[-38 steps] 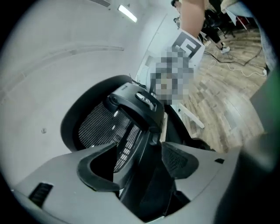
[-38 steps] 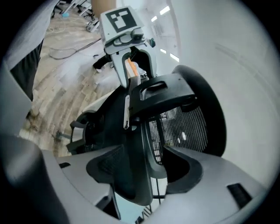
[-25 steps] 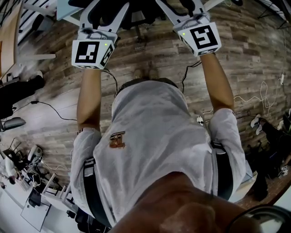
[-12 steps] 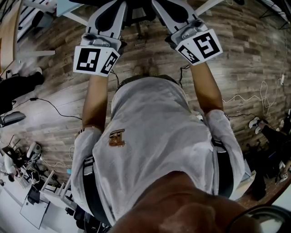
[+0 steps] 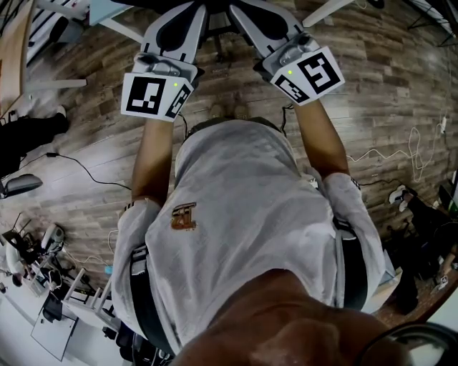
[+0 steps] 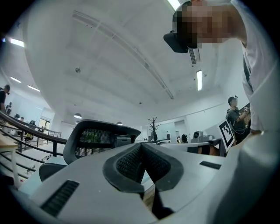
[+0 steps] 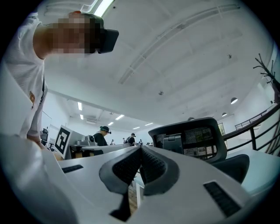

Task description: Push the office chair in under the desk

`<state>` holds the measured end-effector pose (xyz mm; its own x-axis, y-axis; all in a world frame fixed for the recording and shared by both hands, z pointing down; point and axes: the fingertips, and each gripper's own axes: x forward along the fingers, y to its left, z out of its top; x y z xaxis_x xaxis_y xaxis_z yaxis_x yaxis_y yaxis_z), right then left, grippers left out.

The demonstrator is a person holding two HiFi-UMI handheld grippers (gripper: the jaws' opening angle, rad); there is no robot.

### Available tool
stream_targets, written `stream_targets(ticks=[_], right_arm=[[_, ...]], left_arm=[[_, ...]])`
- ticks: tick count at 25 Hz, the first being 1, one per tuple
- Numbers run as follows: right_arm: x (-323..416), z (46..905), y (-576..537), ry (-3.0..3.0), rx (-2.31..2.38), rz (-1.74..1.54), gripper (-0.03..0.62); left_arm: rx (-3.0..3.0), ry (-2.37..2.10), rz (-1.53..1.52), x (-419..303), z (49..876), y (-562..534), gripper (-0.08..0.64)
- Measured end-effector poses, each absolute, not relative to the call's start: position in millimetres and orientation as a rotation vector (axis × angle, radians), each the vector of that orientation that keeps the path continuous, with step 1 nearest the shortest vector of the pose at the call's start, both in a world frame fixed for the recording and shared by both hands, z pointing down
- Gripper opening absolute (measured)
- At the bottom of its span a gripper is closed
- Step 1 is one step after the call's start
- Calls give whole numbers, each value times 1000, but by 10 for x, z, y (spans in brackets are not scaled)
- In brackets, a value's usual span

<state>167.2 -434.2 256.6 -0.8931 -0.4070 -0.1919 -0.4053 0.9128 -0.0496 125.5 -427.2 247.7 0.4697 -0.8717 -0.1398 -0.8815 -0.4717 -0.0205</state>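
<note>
The black office chair stands at the top edge of the head view, its mesh back beyond the jaws in the left gripper view and again in the right gripper view. Both arms reach forward toward it. My left gripper is shut, its pads pressed together with nothing between them. My right gripper is shut and empty too, its pads meeting. Both pairs of jaws have just closed. Whether the tips touch the chair is hidden. A pale desk top shows beside the chair.
Cables trail over the wood floor on the left, and a white cord on the right. Cluttered racks stand at lower left, dark bags at right. Other people work at far desks.
Both grippers' jaws stood open a second ago and are now shut. The two marker cubes have drawn closer together and rolled slightly.
</note>
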Motion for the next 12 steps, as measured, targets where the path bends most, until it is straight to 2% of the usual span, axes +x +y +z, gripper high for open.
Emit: stream_targets(ticks=[12], right_arm=[[1729,2588,-4417,2887,-621,-24,34]], left_arm=[[-2628,1550,143,1316,2515,-4361,20]])
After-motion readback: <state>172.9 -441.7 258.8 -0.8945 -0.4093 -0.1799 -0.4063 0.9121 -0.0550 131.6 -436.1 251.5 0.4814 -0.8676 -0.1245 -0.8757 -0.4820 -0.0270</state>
